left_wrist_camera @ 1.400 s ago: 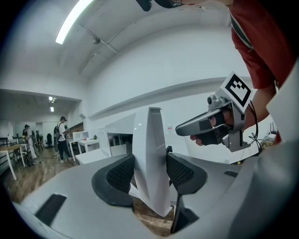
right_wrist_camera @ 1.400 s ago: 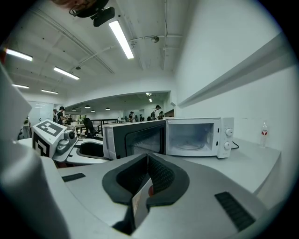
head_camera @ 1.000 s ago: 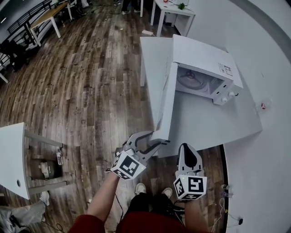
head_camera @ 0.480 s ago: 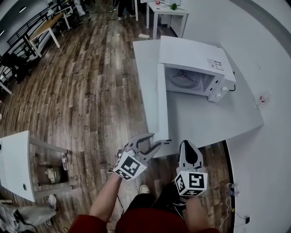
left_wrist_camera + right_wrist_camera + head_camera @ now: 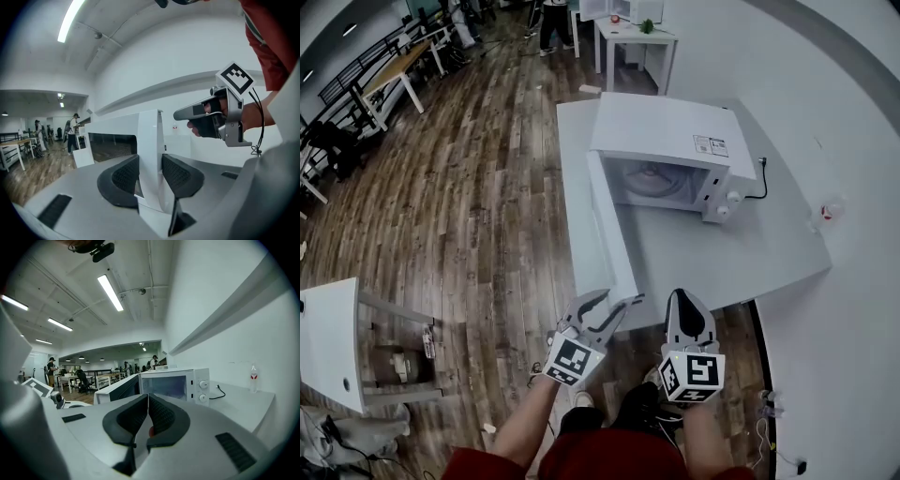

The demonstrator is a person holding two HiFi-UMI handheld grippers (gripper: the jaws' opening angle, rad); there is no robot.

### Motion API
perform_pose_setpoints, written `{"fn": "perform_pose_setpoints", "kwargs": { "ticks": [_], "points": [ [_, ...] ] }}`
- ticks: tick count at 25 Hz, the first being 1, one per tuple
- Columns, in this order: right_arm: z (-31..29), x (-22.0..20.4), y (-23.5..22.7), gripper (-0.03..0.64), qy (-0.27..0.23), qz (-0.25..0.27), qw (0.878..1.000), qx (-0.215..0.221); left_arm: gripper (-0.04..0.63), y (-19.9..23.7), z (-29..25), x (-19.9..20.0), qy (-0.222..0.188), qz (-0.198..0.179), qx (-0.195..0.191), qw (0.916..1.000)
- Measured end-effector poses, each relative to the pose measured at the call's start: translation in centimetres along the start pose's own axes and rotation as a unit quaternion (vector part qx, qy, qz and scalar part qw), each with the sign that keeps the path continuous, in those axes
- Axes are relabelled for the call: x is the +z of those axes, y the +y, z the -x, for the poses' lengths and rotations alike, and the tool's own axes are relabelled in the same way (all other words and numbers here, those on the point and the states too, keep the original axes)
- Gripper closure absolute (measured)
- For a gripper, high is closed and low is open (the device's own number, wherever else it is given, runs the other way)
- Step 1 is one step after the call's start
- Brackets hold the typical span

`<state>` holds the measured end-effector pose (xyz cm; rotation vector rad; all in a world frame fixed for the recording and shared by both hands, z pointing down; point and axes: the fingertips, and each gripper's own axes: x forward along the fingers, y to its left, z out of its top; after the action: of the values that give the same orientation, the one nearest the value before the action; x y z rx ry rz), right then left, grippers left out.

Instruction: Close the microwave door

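Observation:
A white microwave [image 5: 666,131] stands on the white table [image 5: 722,253] with its door [image 5: 602,225] swung wide open toward me. My left gripper [image 5: 617,300] is at the door's free edge. In the left gripper view the door [image 5: 149,140] stands between the pads; the jaws have just been closing and now press on it from both sides. My right gripper [image 5: 684,298] hangs just to the right over the table's near edge, shut and empty. It faces the microwave [image 5: 176,383] and also shows as the right gripper [image 5: 180,114] in the left gripper view.
A small water bottle [image 5: 825,211] stands on the table by the wall, and a black cable [image 5: 759,183] runs from the microwave's right side. A second white table [image 5: 323,328] is at the left across the wooden floor. More tables and people are far back.
The left jaws have narrowed around the door's edge. Both grippers and my view have shifted, so the microwave now sits further left in the picture. The door still stands wide open.

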<state>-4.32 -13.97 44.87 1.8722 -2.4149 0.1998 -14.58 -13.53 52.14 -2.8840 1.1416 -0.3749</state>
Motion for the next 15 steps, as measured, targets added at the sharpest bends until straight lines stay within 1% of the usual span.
{"fn": "perform_pose_setpoints", "kwargs": {
  "ticks": [8, 15],
  "points": [
    [-0.6, 0.9, -6.2, 0.588, -0.002, 0.005, 1.0, 0.017, 0.428, -2.1, -4.5, 1.4, -0.001, 0.021, 0.051, 0.9985],
    [-1.5, 1.1, -11.4, 0.588, -0.006, 0.008, 1.0, 0.025, 0.43, -3.5, -8.9, 2.4, -0.007, 0.033, 0.11, 0.9933]
  ]
}}
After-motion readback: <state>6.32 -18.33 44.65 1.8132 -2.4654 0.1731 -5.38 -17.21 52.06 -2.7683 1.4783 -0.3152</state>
